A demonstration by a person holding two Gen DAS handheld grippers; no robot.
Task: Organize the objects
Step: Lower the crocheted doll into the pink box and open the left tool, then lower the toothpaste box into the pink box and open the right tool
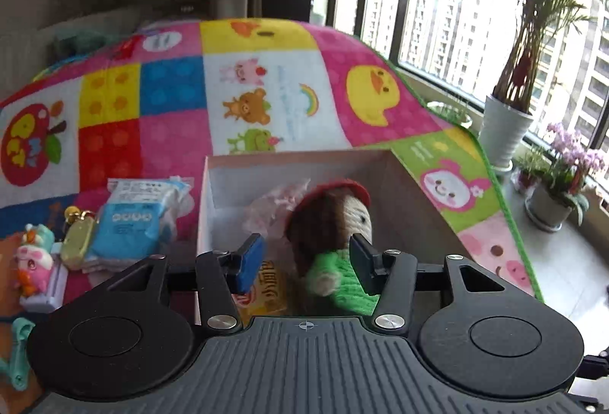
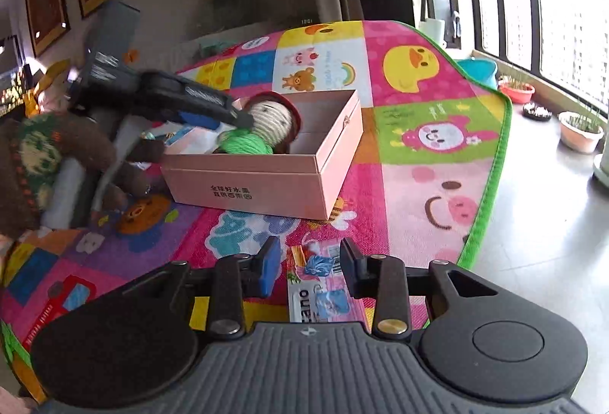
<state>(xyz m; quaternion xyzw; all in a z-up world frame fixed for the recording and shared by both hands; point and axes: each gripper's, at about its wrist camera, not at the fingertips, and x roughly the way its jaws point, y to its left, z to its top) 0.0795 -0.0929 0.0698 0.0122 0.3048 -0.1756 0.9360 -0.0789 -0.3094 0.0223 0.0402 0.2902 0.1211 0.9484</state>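
A pink cardboard box [image 2: 243, 181] stands open on the colourful play mat [image 2: 418, 147]. My left gripper [image 1: 306, 256] is open over the box [image 1: 415, 197], its jaws either side of a knitted doll [image 1: 331, 227] with a red hat and green top; the doll looks released inside. The doll [image 2: 262, 124] and left gripper [image 2: 213, 105] also show in the right wrist view. The box also holds a pink wrapped item [image 1: 274, 208] and a yellow packet [image 1: 266, 294]. My right gripper [image 2: 310, 267] is open low over a flat snack packet [image 2: 316, 284] on the mat.
Left of the box lie a blue tissue pack [image 1: 129, 219], a gold keychain [image 1: 78, 242] and a pink toy figure [image 1: 34, 261]. A brown knitted bear [image 2: 42, 162] sits at the left. Potted plants [image 1: 506, 124] stand by the window beyond the mat's green edge.
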